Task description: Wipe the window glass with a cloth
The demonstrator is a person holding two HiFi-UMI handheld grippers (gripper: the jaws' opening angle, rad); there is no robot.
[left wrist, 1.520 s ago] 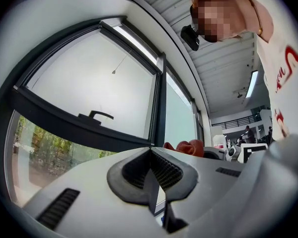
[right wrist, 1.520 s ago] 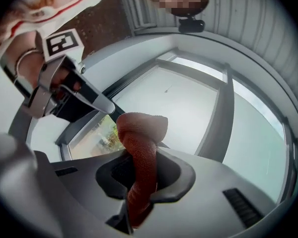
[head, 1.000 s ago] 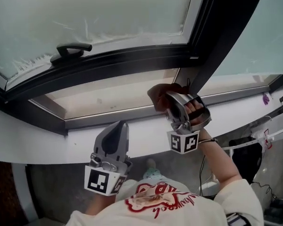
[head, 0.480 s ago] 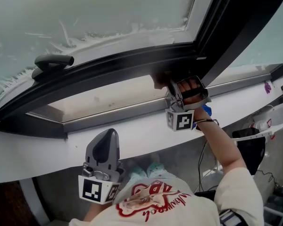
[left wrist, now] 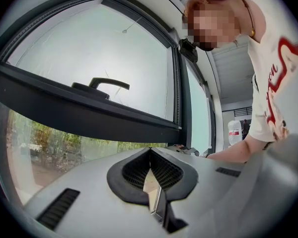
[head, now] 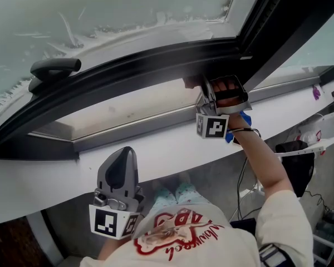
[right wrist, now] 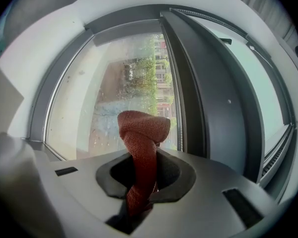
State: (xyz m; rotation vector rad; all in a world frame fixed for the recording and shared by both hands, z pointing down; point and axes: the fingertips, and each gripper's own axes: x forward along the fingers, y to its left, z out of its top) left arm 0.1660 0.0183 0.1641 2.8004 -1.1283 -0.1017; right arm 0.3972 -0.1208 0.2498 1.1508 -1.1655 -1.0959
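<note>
White shirt (head: 211, 249) with red script at 6 o'clock in the head view, not readable. Just beyond, grey left gripper (head: 124, 159), jaws pressed together on nothing, low before the white sill (head: 55, 174). At 1 o'clock, grey right gripper (head: 203, 89) clamped on a rust-red woven cloth (right wrist: 141, 133), bunched end near the lower window glass (right wrist: 109, 78). Farthest, black lever handle (head: 54, 67) on the tilted sash.
</note>
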